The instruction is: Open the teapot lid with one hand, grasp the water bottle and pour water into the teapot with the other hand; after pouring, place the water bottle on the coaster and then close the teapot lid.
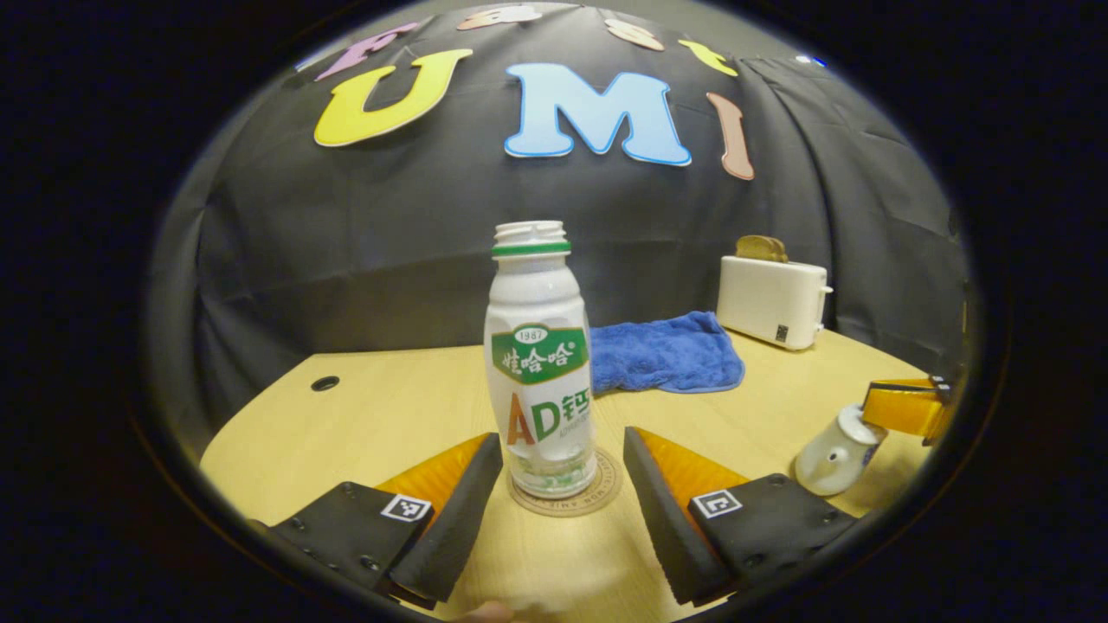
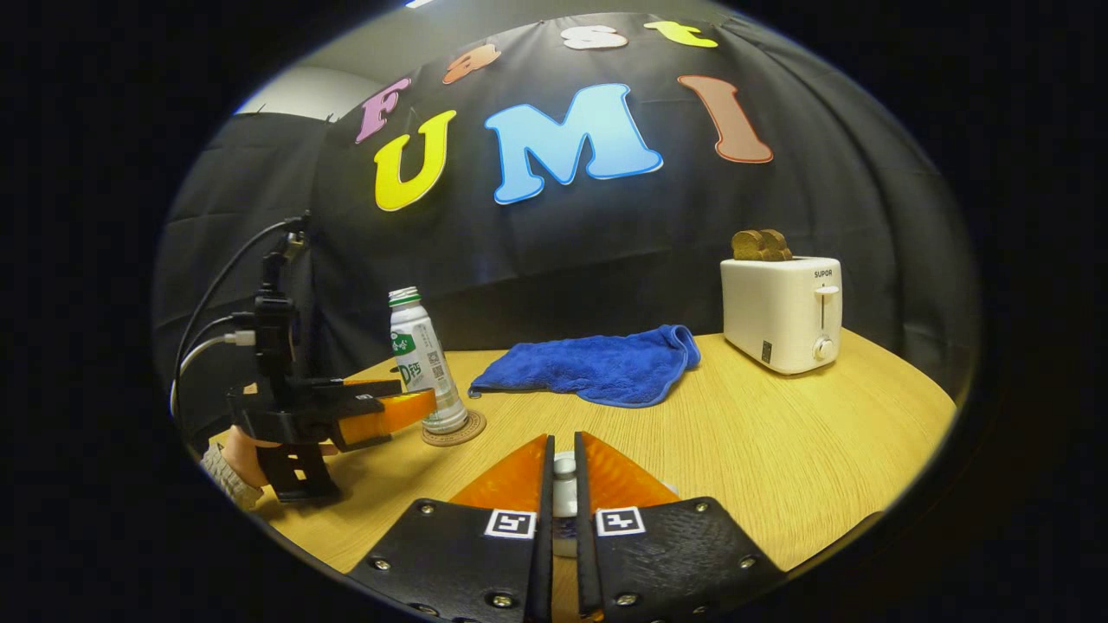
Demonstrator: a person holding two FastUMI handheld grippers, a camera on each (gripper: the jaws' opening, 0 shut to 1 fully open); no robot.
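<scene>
The bottle (image 1: 540, 363) stands upright and uncapped on the round coaster (image 1: 567, 497) on the wooden desk (image 1: 389, 407). The left gripper (image 1: 563, 493) has its jaws spread wide on either side of the bottle, clear of it, so the bottle is released. In the right gripper view the same bottle (image 2: 422, 362) sits on the coaster (image 2: 454, 430) with the left gripper (image 2: 407, 407) just beside it.

The right gripper (image 2: 561, 484) has its jaws clenched on the small white lid knob (image 2: 563, 484) between them. In the left gripper view the white teapot (image 1: 835, 450) stands near the desk's right edge, with the right gripper (image 1: 905, 407) at its top.

Behind lie a blue cloth (image 2: 597, 368) and a white toaster (image 2: 783, 311) with toast (image 2: 760, 245) in it.
</scene>
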